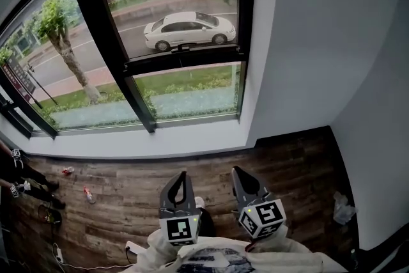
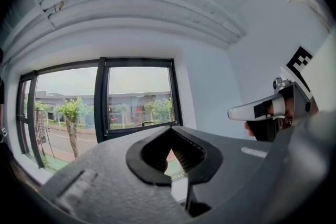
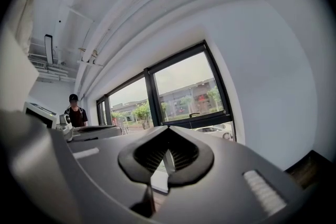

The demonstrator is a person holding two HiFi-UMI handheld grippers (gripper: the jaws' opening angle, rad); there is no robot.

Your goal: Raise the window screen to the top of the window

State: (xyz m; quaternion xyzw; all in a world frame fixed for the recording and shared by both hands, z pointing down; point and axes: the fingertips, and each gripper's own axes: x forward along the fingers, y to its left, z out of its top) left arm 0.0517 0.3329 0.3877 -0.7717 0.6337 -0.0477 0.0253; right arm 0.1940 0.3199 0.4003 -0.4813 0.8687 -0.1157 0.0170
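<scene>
The black-framed window [image 1: 128, 48] fills the far wall. Across its right pane runs the screen's black bar [image 1: 182, 58], about halfway up, with a small handle [image 1: 184, 46] on it. The same bar [image 2: 139, 130] and handle [image 2: 148, 123] appear in the left gripper view, and the bar [image 3: 207, 120] again in the right gripper view. My left gripper [image 1: 183, 174] and right gripper [image 1: 235, 170] are side by side above the wooden floor, well short of the window. Both point level toward it. Each is shut with nothing between its jaws.
A white sill [image 1: 160, 140] runs under the window and a white wall [image 1: 319, 41] stands at the right. A person in black [image 3: 77, 111] stands at the left by some equipment [image 1: 19, 176]. Red scraps [image 1: 87, 194], a cable [image 1: 57, 254] and a crumpled white bag [image 1: 343, 208] lie on the floor.
</scene>
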